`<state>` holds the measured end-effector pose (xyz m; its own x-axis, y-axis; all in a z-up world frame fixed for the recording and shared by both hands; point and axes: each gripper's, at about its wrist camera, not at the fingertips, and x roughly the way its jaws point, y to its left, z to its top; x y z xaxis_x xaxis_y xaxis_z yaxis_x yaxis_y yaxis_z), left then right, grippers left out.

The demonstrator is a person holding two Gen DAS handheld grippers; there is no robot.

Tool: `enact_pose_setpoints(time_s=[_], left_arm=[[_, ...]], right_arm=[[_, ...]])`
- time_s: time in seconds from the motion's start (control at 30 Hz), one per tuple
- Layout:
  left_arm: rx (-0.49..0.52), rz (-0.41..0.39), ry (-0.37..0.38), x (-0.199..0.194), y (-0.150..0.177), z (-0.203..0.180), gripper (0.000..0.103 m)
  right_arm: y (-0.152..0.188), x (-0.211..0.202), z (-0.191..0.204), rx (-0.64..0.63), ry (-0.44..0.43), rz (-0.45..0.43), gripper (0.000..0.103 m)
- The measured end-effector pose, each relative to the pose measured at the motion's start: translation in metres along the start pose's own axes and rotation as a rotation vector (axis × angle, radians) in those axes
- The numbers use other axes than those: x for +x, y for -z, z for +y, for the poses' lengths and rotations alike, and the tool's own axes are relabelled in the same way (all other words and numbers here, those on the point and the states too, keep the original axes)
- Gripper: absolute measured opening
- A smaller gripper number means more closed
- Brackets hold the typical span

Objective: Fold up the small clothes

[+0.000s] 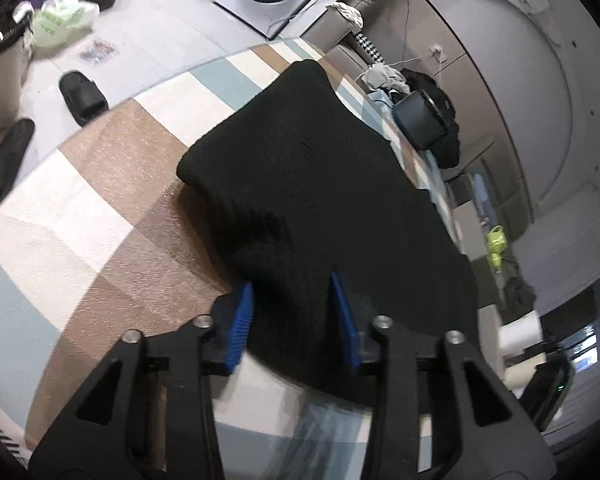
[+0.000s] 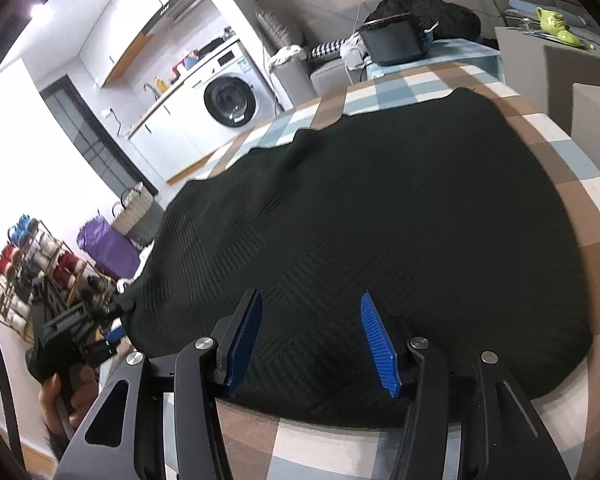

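A black knitted garment (image 1: 312, 184) lies on a checked tablecloth (image 1: 100, 184). In the left wrist view my left gripper (image 1: 294, 284) is open, its blue pads on either side of a raised bunch of the cloth's near edge. In the right wrist view the same garment (image 2: 380, 220) spreads wide and mostly flat over the tablecloth (image 2: 580, 184). My right gripper (image 2: 310, 300) is open just above the near hem, with nothing between its pads. The left gripper (image 2: 80, 332) also shows there at the cloth's left corner, held by a hand.
Black slippers (image 1: 82, 96) lie on the floor beyond the table edge. A washing machine (image 2: 232, 100) stands at the back. A dark tablet and clothes pile (image 2: 400, 36) sit at the table's far end. A shoe rack (image 2: 32, 264) and purple bag (image 2: 108, 248) stand left.
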<state>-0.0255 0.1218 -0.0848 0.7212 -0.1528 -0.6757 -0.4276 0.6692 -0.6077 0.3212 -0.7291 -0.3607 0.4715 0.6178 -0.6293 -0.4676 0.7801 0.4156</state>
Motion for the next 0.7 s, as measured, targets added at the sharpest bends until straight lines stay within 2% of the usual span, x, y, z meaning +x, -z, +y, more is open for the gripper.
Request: enact_pose_setpoints(time_s=[0.13,0.2,0.3,0.4,0.5,0.57,0.63,0.7], left_arm=[[0.026,-0.011,-0.028,-0.011,0.0,-0.003,0.034],[0.038,-0.024,-0.054,-0.02,-0.007,-0.003,0.039],[0.063,-0.097,-0.11,-0.034,-0.019,0.001,0.051],[0.084,-0.059,-0.111,-0.032,-0.026,0.006,0.052],[0.121,0.033,-0.081,-0.019,-0.023,0.006,0.054],[0.139,0.061,-0.062,-0.009,-0.019,0.002,0.054],[0.168,0.037,-0.06,-0.003,-0.014,-0.004,0.059],[0.182,0.039,-0.059,0.008,-0.016,-0.012,0.059]], right_arm=[[0.002,0.001,-0.003,-0.006,0.005,0.007,0.054],[0.002,0.001,-0.005,-0.002,0.006,0.009,0.055],[0.002,0.001,-0.005,0.003,0.004,0.008,0.056],[0.003,0.002,-0.004,0.004,0.001,0.013,0.056],[0.002,0.004,-0.003,-0.002,-0.003,0.019,0.057],[0.002,0.004,-0.002,0.0,-0.005,0.018,0.057],[0.002,0.004,-0.003,0.001,-0.004,0.02,0.057],[0.002,0.005,-0.003,0.001,-0.002,0.022,0.057]])
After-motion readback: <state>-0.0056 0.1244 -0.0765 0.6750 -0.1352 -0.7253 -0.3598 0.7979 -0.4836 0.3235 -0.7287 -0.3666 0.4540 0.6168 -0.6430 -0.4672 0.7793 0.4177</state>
